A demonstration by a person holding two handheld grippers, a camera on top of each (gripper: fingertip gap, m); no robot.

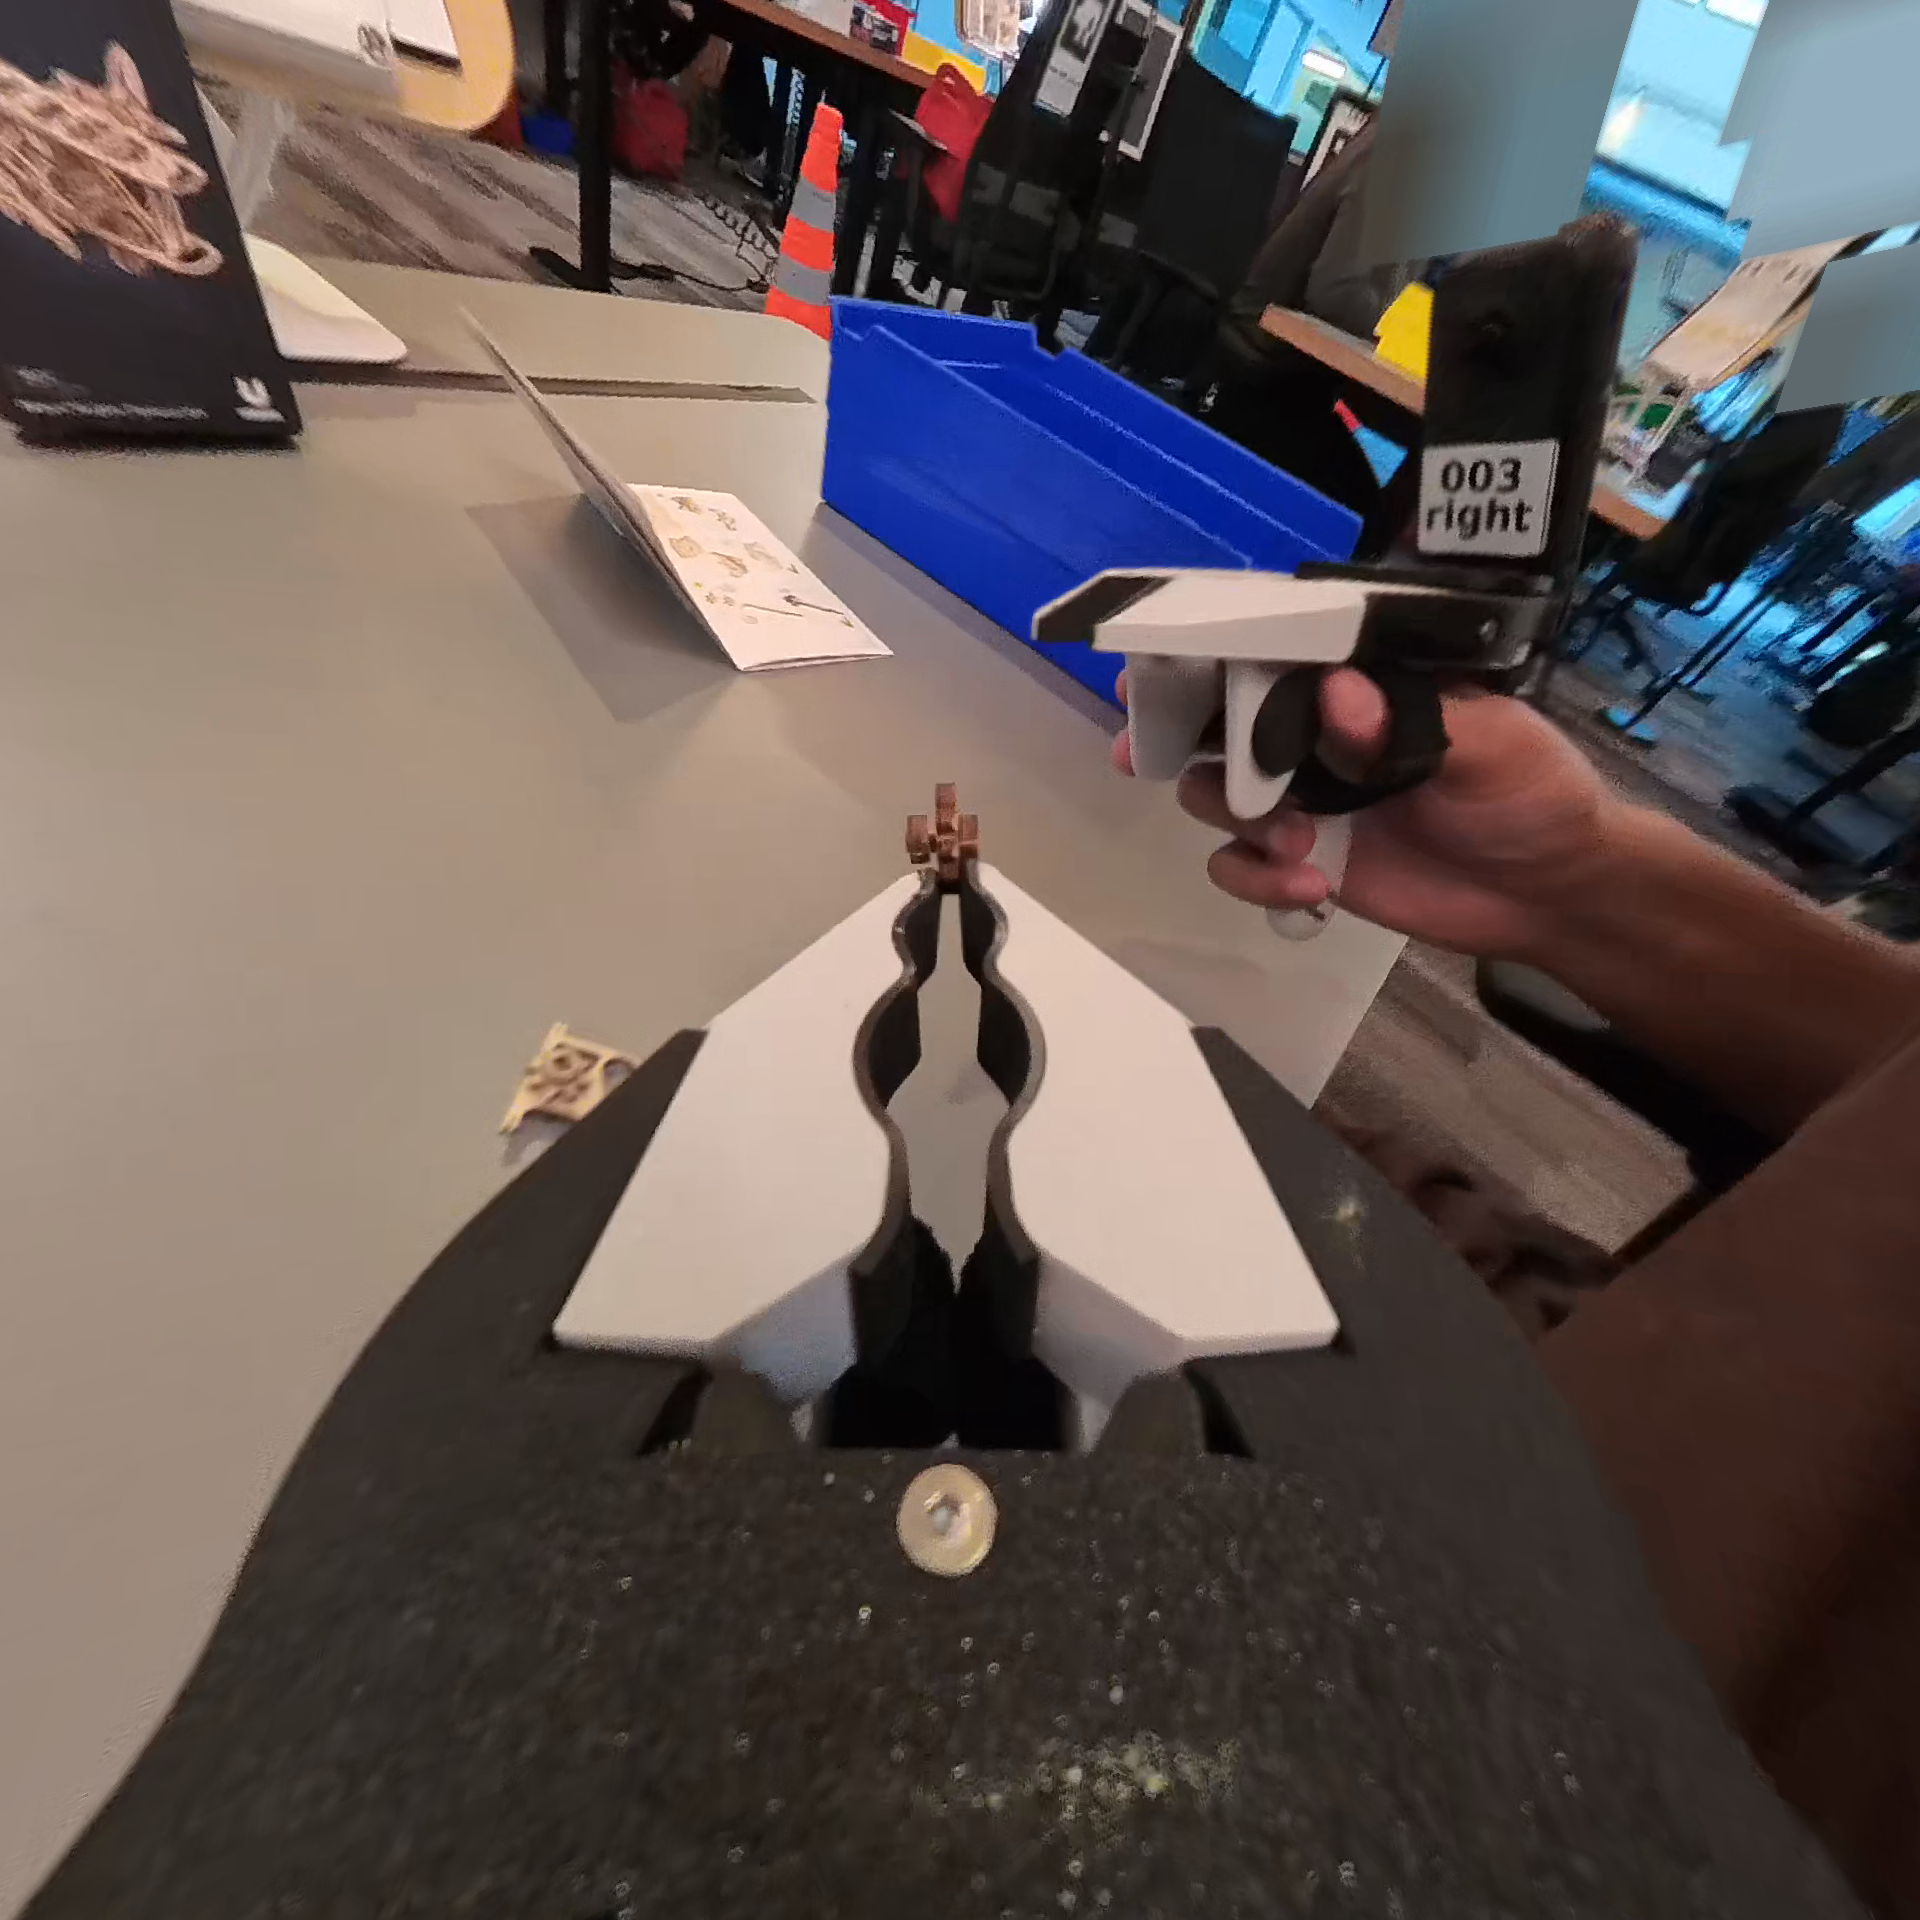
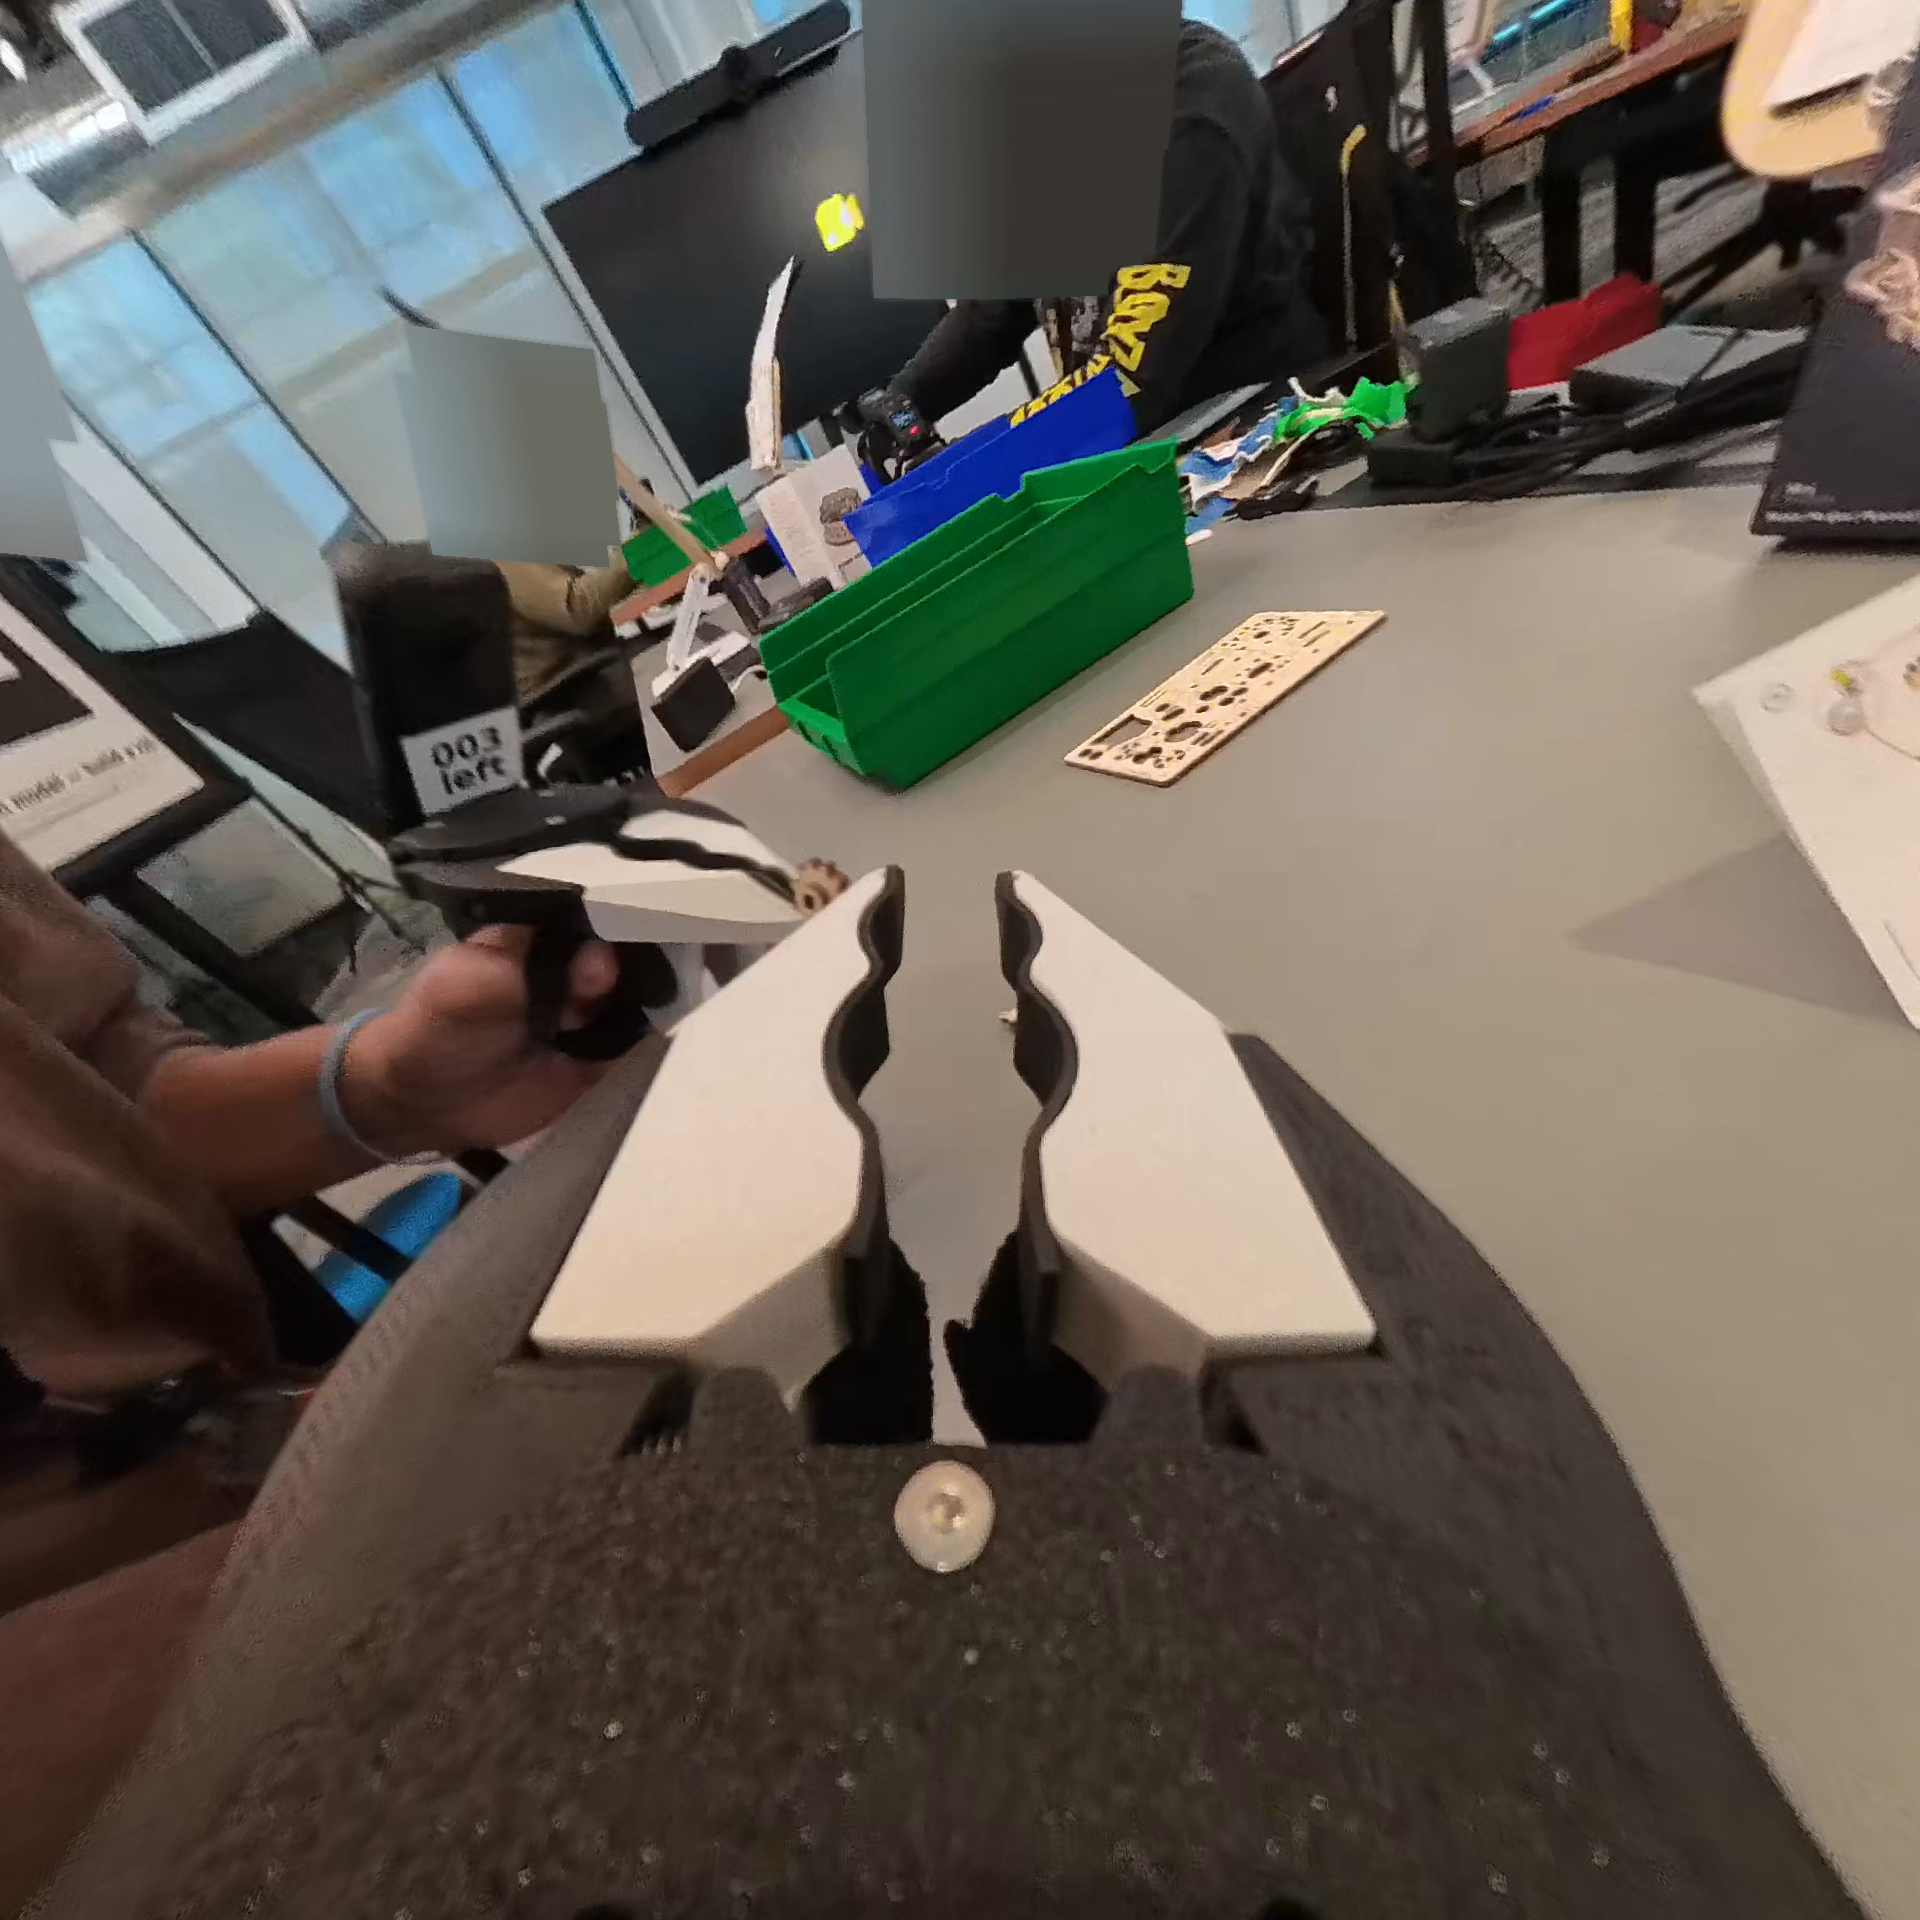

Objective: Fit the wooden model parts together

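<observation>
A small brown wooden assembly [image 1: 943,831] is held above the desk [image 1: 312,779], pinched at the tips of the left gripper [image 1: 948,883], whose jaws are closed on it. The right gripper [image 2: 948,883] is raised, jaws parted and empty. The step in hand is judged to be fetching a mating piece. A loose cut-out piece [image 1: 561,1075] and the punched wooden sheet [image 2: 1226,691] lie apart; one must be picked and aligned.

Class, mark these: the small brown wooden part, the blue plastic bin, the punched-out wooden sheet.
small brown wooden part [image 1: 943,837], left wrist view, its cross-shaped middle.
blue plastic bin [image 1: 997,488], left wrist view, near side wall.
punched-out wooden sheet [image 2: 1226,694], right wrist view, its centre.
</observation>
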